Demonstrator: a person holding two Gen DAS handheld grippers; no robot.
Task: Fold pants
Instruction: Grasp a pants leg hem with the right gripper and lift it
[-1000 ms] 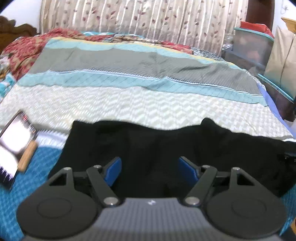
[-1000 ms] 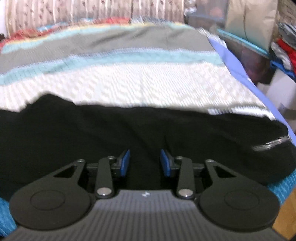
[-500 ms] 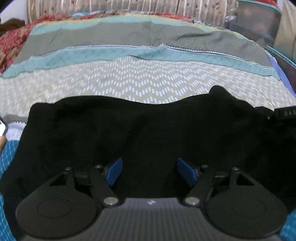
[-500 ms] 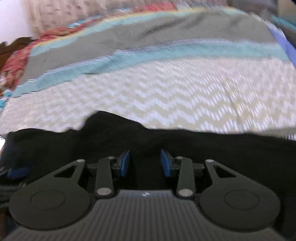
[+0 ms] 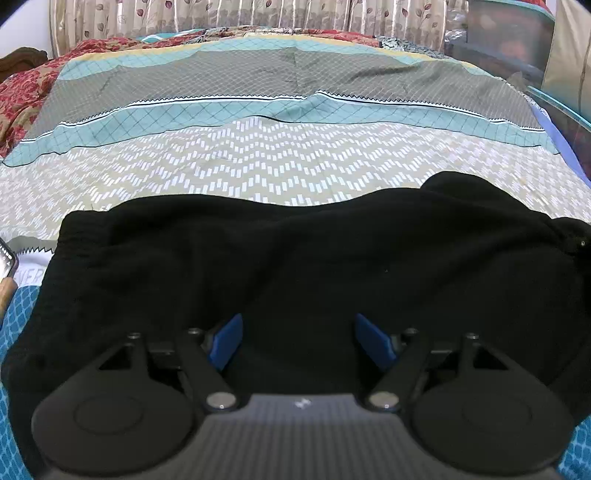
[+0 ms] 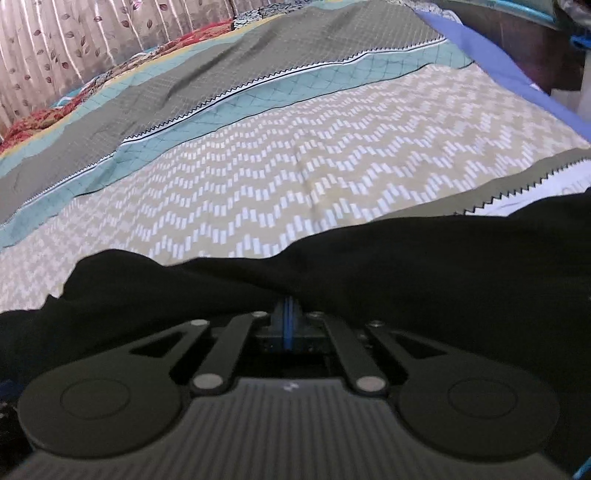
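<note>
Lying across the lower half of both views, a pair of soft black fabric pants (image 5: 295, 266) is spread crosswise on a bed, its matte cloth swallowing most detail. Beneath it is a quilted bedspread with beige-and-white chevrons, teal diamond bands and grey-green stripes (image 5: 258, 162), flat and lightly creased. A pleated beige curtain printed with small dark red leaves (image 5: 258, 14) hangs along the top of the left wrist view.

At the bottom centre of that view, the left gripper (image 5: 297, 341) hovers low over the pants with its blue-padded tongs well apart and only flat cloth between them; nothing is pinched. At the bottom centre of the right wrist view, the right gripper (image 6: 287, 321) has its blue pads drawn together. Black fabric bunches up right at the tips, so it looks clamped on a fold of the pants, though the dark cloth hides the exact bite.

The step in hand seems to be taking hold of the near edge with both tools. To do it well, the left tongs should likely sink into the cloth and close on all layers, level with the right grip, so the fold lifts evenly without twisting. At the left edge of the left wrist view, a phone's corner (image 5: 6, 258) just shows.
</note>
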